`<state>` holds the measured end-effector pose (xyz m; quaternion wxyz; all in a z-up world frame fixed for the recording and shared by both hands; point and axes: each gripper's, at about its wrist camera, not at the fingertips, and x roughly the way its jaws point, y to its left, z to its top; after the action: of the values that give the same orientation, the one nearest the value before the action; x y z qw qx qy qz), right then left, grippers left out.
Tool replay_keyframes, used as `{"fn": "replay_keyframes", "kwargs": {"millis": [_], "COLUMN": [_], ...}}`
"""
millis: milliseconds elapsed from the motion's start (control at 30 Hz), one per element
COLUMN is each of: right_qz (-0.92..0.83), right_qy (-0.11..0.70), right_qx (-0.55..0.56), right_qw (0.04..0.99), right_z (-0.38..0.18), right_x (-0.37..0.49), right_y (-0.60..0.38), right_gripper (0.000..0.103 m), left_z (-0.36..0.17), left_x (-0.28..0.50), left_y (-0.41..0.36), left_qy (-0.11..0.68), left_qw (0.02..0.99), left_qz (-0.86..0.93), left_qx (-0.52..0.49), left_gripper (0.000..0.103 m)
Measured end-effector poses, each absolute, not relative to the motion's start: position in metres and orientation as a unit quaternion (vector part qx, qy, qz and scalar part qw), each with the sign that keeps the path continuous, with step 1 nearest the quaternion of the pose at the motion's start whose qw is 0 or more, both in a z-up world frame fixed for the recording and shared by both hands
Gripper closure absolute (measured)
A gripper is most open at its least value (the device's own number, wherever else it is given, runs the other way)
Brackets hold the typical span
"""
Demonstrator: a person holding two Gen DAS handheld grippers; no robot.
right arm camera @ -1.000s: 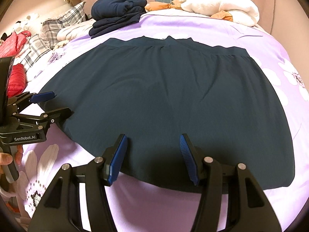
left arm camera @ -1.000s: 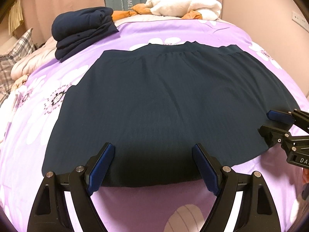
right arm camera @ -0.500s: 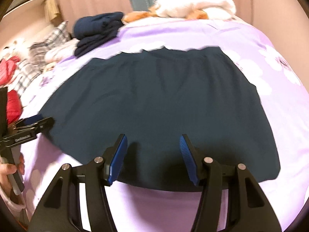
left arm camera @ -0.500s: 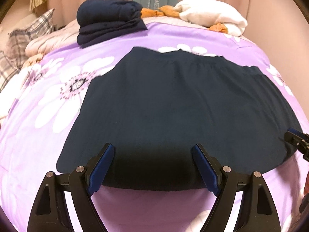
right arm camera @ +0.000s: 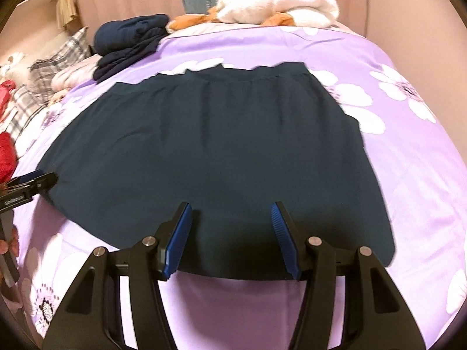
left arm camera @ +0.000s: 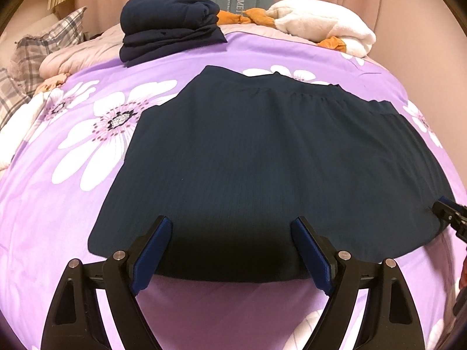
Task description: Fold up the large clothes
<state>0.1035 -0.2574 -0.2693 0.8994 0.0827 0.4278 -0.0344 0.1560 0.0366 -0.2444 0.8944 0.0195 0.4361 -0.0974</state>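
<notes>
Dark navy skirt (left arm camera: 271, 163) lies spread flat on the purple floral bedspread (left arm camera: 73, 204), waistband toward 12 o'clock, hem toward 6 o'clock. Left gripper (left arm camera: 230, 250): jaws spread wide, blue pads straddling the near hem at 6 o'clock in its own view, nothing pinched; whether the tips touch the cloth cannot be told. Right gripper (right arm camera: 230, 233): jaws likewise spread over the hem at 6 o'clock, holding nothing. In the left view the right gripper's tip shows at 3 o'clock by the skirt's side edge. Folded navy stack (left arm camera: 170, 29) sits at 11 o'clock, well apart from the skirt. White plush blanket (left arm camera: 324, 24) at 1 o'clock. Plaid pillow (left arm camera: 49, 40) at 10 o'clock.
</notes>
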Motion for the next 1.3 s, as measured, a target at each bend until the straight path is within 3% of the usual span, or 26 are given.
{"fn": "replay_keyframes", "kwargs": {"millis": [767,867,1000,1100,1300], "right_qz": [-0.101,-0.114,-0.110,-0.085,-0.024], "right_qy": [0.416,0.414,0.408,0.399,0.396], "right_qx": [0.169,0.176,0.219,0.275,0.390], "right_qw": [0.888,0.886,0.879,0.871,0.831], "right_z": [-0.261,-0.260,-0.259,-0.262,-0.285], "right_x": [0.056,0.050,0.041,0.032,0.025], "right_y": [-0.315,-0.319,-0.328,-0.332,-0.328], "right_gripper": [0.045,0.042,0.038,0.030,0.027], "left_z": [-0.239,-0.238,-0.238,-0.238,-0.249], "left_x": [0.130,0.128,0.125,0.124,0.129], "left_y": [0.081,0.085,0.090,0.095,0.110], "left_qy": [0.462,0.469,0.477,0.479,0.492], "left_qw": [0.884,0.879,0.872,0.867,0.831], "left_qz": [-0.062,-0.068,-0.073,-0.080,-0.118], "left_qx": [-0.034,-0.051,-0.081,-0.112,-0.230], "left_gripper": [0.018,0.017,0.004,0.004,0.004]}}
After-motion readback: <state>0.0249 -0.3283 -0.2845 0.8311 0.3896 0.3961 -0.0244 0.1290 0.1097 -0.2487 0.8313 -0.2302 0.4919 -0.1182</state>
